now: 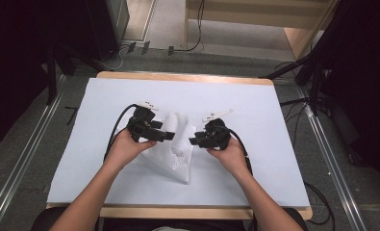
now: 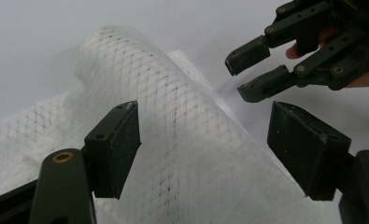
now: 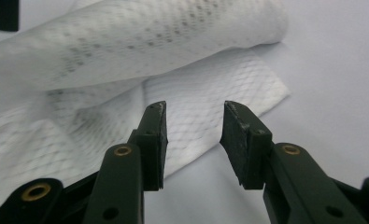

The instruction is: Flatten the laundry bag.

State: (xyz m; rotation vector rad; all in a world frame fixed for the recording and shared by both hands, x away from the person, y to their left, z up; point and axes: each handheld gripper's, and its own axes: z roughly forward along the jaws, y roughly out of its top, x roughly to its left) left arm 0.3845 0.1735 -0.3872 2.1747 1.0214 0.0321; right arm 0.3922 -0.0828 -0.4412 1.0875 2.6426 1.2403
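High view: a white, quilted paper towel [image 1: 178, 144], partly rolled over itself, lies mid-tabletop [image 1: 255, 159] between the two hands. The left gripper [image 2: 205, 144] has its fingers spread wide, pressing nothing, the towel's curl behind them. The right gripper [image 3: 194, 140] has fingers apart, empty, just short of the towel's edge.

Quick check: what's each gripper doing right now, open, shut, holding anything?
Left gripper: open, jaws wide, nothing gripped; the white paper towel lies past them.
Right gripper: open, jaws apart, holding nothing; it points at the towel's edge.
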